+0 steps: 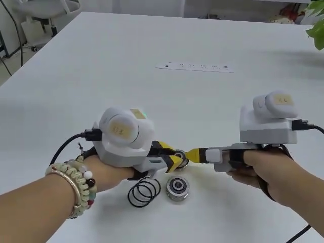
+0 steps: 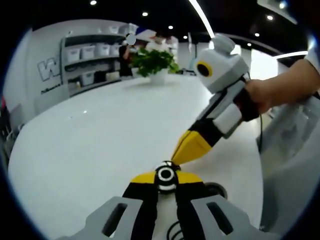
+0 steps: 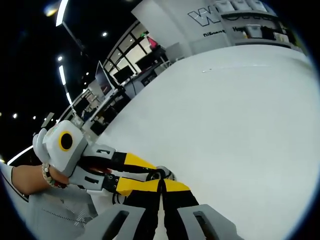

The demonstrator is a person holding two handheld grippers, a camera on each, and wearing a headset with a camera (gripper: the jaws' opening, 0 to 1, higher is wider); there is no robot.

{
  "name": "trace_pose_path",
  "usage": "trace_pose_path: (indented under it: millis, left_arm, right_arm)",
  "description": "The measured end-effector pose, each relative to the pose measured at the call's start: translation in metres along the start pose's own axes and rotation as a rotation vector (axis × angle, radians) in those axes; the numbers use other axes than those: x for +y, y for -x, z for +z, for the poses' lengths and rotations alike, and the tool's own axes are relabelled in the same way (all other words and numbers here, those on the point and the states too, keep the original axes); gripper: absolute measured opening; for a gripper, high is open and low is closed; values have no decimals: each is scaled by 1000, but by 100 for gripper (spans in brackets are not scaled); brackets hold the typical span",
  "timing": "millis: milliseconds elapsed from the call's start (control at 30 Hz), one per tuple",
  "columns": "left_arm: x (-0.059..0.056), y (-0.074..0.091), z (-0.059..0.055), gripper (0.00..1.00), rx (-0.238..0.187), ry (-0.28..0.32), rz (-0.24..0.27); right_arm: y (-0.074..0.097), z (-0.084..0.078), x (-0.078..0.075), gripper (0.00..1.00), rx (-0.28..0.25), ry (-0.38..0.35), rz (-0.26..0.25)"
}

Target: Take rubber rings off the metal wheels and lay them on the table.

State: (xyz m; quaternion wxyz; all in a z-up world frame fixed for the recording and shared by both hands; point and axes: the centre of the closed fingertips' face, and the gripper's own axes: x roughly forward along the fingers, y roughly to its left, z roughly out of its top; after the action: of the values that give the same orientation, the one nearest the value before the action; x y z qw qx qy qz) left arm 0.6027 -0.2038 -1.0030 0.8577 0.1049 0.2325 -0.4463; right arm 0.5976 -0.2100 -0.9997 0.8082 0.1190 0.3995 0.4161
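At the lower centre of the head view, a metal wheel (image 1: 180,158) sits clenched in the left tool (image 1: 174,160), and the right tool (image 1: 192,155) meets its rim with jaws drawn together.

In the right gripper view the tips close right at the wheel's edge; whether a ring is caught between them is too small to tell. A clean peel likely needs a firm left grip, one side of the ring lifted first, then a pull straight off. It should then go down by the loose rubber rings (image 1: 144,192), just left of the second wheel (image 1: 177,187) on the table (image 1: 152,91).
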Motion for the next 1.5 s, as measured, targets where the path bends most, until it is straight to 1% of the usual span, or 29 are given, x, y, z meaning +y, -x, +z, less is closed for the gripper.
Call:
trace_pose_path:
  millis: [333, 500, 767, 900, 1200, 1500]
  left_arm:
    - [0, -1, 0, 13, -2, -3, 0]
    - [-1, -2, 0, 13, -1, -12, 1]
    - [0, -2, 0, 14, -6, -11, 4]
    - [-1, -3, 0, 14, -5, -22, 5]
    - [-1, -4, 1, 14, -12, -16, 8]
    - [-1, -4, 1, 14, -15, -13, 5]
  right_arm:
    - [0, 0, 1, 0, 2, 4, 2]
    - [-1, -2, 1, 0, 11, 13, -1]
    - [-1, -1, 3, 0, 9, 9, 7]
    - [-2, -2, 5, 0, 14, 19, 14]
    - [-2, -1, 5, 0, 11, 33, 17]
    - [-1, -1, 7, 0, 10, 32, 23]
